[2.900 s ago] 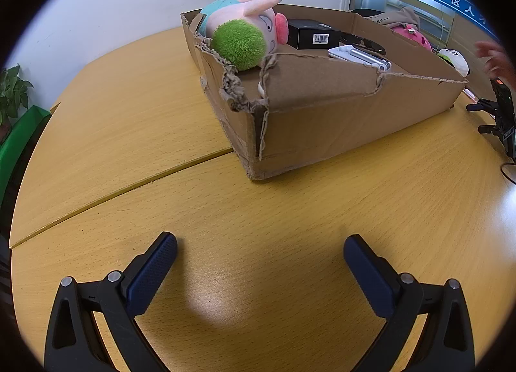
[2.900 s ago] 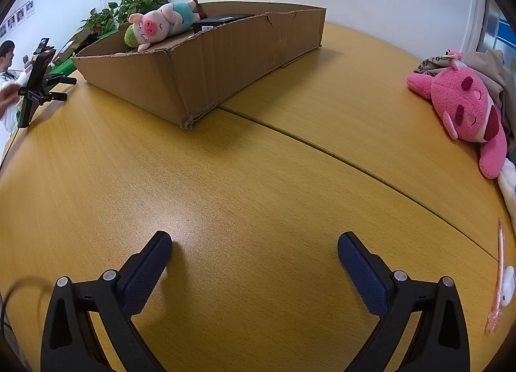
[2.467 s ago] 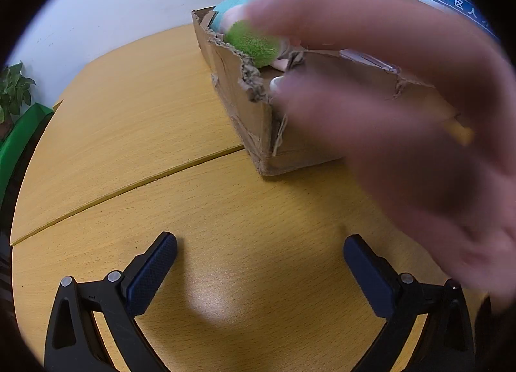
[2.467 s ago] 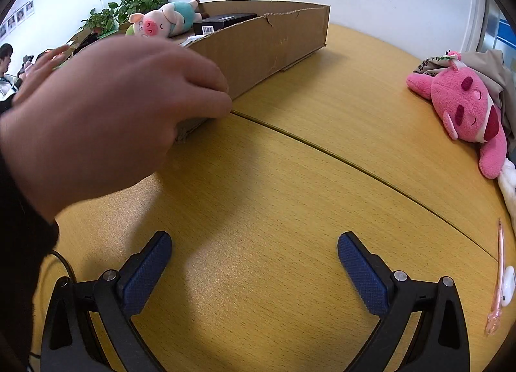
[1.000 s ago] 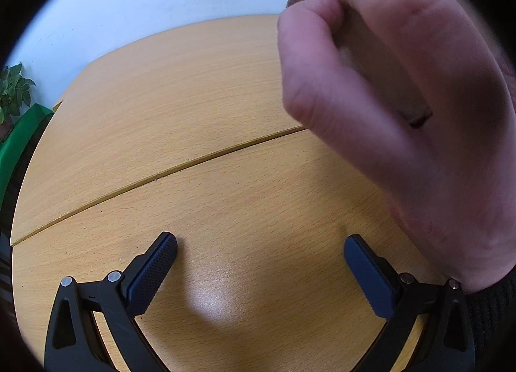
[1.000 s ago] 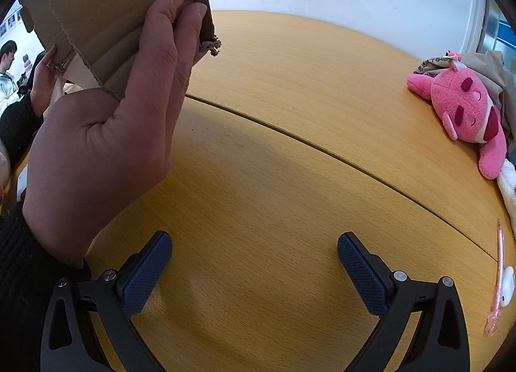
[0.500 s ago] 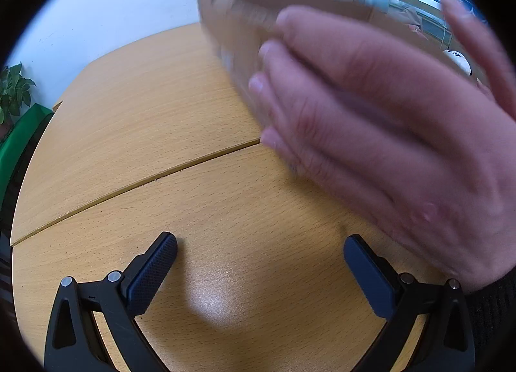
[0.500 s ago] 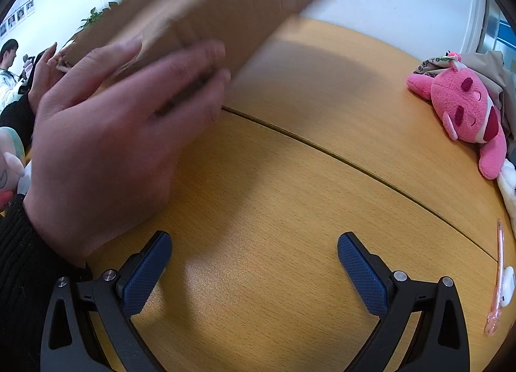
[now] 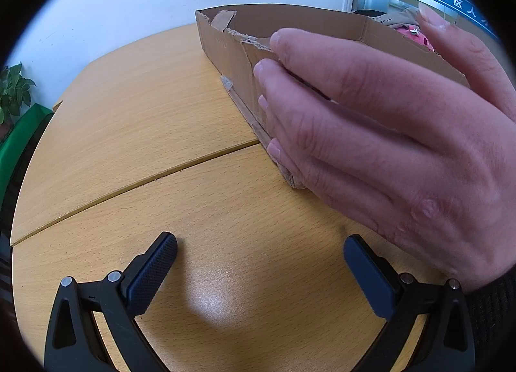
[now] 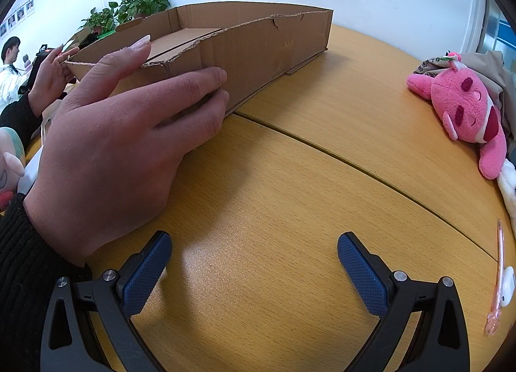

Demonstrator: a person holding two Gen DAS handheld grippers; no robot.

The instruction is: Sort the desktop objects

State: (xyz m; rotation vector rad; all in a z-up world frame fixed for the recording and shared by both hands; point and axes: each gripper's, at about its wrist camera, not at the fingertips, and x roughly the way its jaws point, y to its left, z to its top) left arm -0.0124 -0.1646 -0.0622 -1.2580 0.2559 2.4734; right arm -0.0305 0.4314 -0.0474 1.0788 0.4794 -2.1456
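Note:
A shallow torn cardboard box [image 9: 232, 49] stands on the wooden table [image 9: 145, 133]; its inside looks empty in the right wrist view [image 10: 258, 46]. A person's bare hand [image 9: 387, 133] rests on its near corner, also seen in the right wrist view [image 10: 116, 133]. My left gripper [image 9: 259, 257] is open and empty, low over the table in front of the box. My right gripper [image 10: 254, 252] is open and empty too. A pig plush [image 10: 8, 159] and white items lie at the left edge behind the hand.
A pink plush [image 10: 467, 114] lies at the right on grey cloth. A pink pen [image 10: 498, 278] and a white object [image 10: 506, 281] lie at the right table edge. A second hand [image 10: 54, 68] holds the box's far end. Plants [image 10: 142, 1] stand behind.
Hands lifted and tipped the box, which held a pig plush and other items, then set it back down empty. The pig plush now lies on the table. Both grippers stayed still.

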